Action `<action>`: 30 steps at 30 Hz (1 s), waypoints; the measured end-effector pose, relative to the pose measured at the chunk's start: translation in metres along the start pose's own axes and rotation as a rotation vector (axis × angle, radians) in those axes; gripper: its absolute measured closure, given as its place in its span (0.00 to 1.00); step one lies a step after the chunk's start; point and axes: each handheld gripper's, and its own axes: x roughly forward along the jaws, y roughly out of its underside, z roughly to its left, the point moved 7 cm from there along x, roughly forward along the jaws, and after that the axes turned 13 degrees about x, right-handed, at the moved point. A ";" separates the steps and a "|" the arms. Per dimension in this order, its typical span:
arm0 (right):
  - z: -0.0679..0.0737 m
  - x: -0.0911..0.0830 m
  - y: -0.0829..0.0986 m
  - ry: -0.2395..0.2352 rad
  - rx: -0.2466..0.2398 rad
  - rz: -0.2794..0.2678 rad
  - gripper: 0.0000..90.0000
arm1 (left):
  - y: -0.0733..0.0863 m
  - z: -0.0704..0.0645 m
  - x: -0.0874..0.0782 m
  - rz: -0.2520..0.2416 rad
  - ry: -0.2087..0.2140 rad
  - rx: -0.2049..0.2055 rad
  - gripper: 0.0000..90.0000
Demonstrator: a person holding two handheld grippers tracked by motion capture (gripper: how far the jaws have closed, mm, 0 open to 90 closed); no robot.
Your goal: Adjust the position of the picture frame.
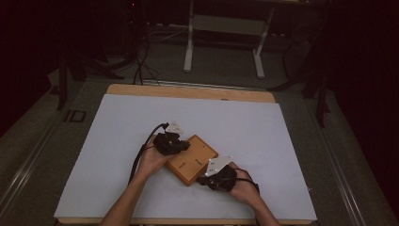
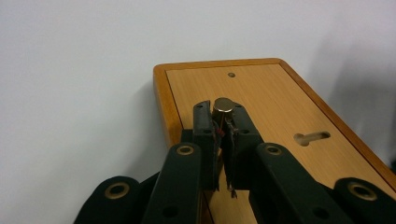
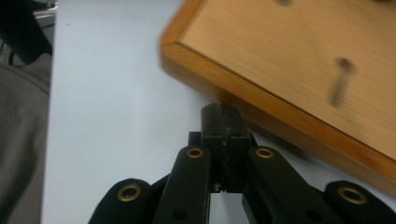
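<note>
High view: wooden board (image 1: 192, 159) lies turned diagonally mid-table on the white sheet (image 1: 117, 141), long axis running from near-left to far-right approx. Left gripper (image 1: 181, 145) sits over the board's left edge; right gripper (image 1: 207, 180) is at its near-right edge, on the sheet side. Both hands close in, one each side of the board.

Left gripper view: jaws pinched together on a small metal cylinder (image 2: 223, 106), looks like a pin or magnet, held upright at the tips. It hangs over the board's near-left part. A round hole (image 2: 231, 74) lies straight ahead near the far edge; a keyhole slot (image 2: 311, 137) is off to the right. My guess: the pin goes to one of those, and the left is the one carrying it.

Right gripper view: jaws together, nothing between them as far as I can tell, tips just beside the board's edge (image 3: 261, 105), poss. touching, can't tell. Pic is blurry. Prob. there to steady the board.
</note>
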 end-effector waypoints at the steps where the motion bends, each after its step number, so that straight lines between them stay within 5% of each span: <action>1: -0.005 -0.004 0.001 0.009 0.013 -0.004 1.00 | 0.000 -0.001 0.000 0.001 0.000 0.003 0.94; 10: -0.064 -0.040 0.009 0.179 0.174 -0.113 1.00 | 0.000 -0.001 0.002 0.006 0.004 0.012 0.94; 17: -0.108 -0.035 0.003 0.280 0.303 -0.169 1.00 | 0.000 -0.001 0.002 0.011 0.003 0.014 0.94; 22: -0.129 -0.009 0.001 0.274 0.364 -0.124 1.00 | 0.001 -0.001 0.003 0.015 0.005 0.011 0.94; 30: -0.125 -0.004 0.004 0.119 0.450 -0.157 1.00 | 0.003 0.006 0.004 0.024 -0.011 -0.016 0.95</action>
